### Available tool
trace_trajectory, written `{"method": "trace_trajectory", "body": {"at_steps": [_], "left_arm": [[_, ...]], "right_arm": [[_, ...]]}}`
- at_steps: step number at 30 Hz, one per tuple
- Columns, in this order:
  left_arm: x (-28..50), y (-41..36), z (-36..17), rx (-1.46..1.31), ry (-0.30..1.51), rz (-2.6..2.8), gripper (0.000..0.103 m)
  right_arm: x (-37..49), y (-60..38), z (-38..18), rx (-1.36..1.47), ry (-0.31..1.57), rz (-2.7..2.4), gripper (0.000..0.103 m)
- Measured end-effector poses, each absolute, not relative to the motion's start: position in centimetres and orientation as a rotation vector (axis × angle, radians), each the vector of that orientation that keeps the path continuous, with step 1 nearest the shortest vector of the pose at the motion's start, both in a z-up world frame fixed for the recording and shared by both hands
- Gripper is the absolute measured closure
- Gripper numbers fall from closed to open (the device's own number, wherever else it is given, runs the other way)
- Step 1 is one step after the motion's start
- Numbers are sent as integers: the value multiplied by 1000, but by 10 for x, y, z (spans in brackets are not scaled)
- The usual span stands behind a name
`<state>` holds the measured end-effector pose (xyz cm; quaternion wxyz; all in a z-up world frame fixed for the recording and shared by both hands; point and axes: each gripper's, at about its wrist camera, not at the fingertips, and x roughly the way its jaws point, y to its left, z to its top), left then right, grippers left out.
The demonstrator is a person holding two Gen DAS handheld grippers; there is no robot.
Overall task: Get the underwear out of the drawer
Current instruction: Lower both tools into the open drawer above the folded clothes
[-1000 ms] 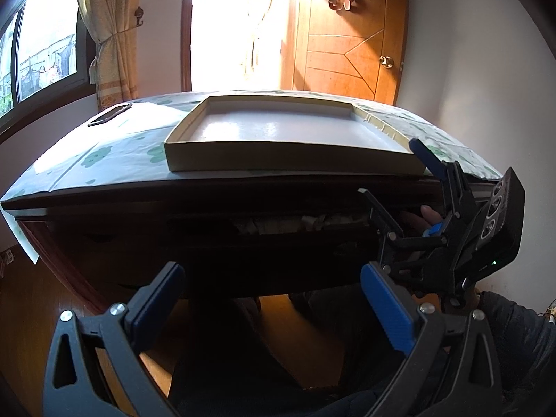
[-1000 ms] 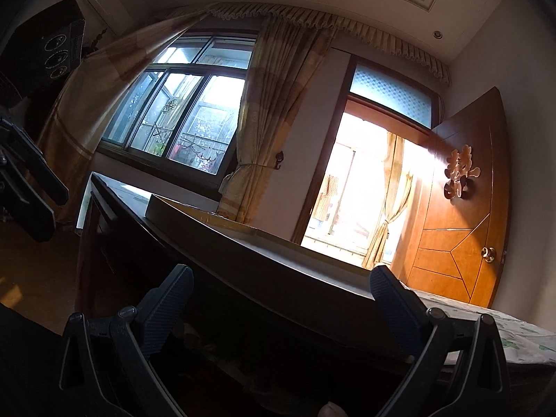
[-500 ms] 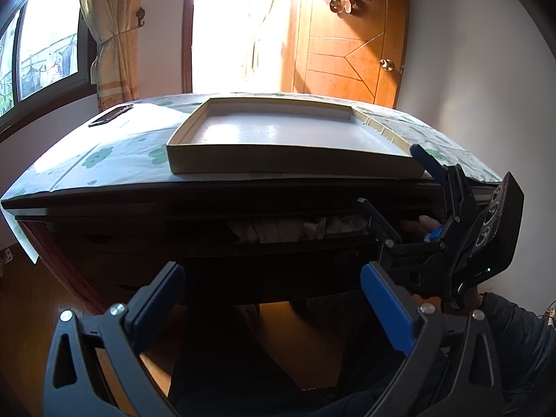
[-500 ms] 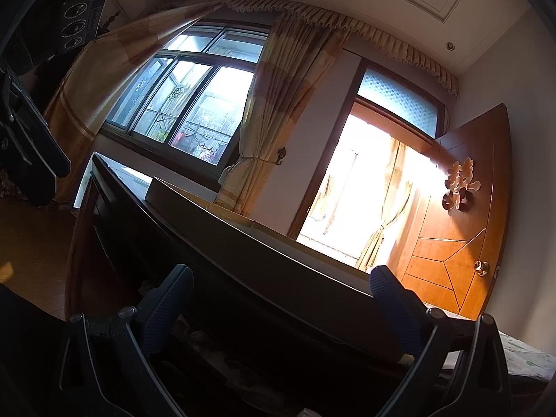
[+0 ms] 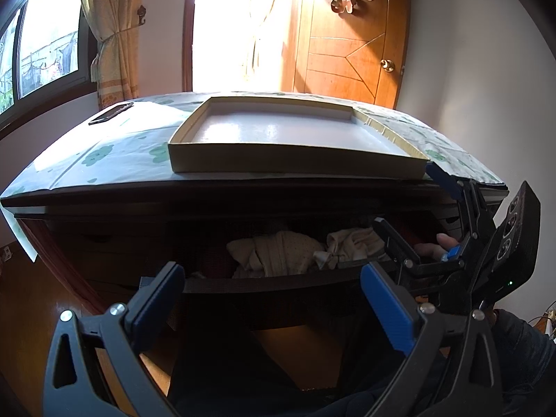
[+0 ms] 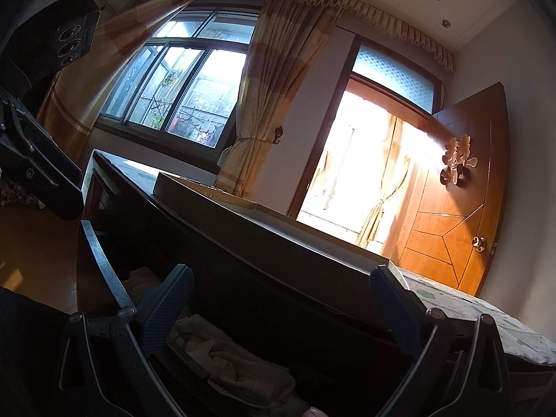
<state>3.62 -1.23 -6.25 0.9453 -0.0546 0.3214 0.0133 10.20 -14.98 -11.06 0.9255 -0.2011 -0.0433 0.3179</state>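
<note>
Lying half-hidden, underwear [image 5: 278, 252] fills the shadowed drawer [image 5: 278, 283].

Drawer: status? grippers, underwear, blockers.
Both grippers open, empty: left, right. Drawer open; pale underwear inside, untouched. Nothing blocking it.

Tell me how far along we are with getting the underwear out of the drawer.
Done: the drawer stands open, with pale underwear lying inside. In hand: the right gripper sits open at the drawer's right end, holding nothing, and the left gripper hovers open in front. Left: gripping a garment and lifting it out; nothing has left the drawer yet.
</note>
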Motion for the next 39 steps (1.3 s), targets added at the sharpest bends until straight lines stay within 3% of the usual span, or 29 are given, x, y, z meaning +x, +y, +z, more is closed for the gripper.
{"method": "trace_trajectory", "body": {"at_steps": [23, 39], "left_arm": [[34, -12, -65, -121, 664, 18, 0], [30, -17, -60, -90, 654, -7, 0]], "right_arm": [[107, -160, -106, -348, 269, 525, 0], [99, -158, -105, -388, 359, 509, 0]]}}
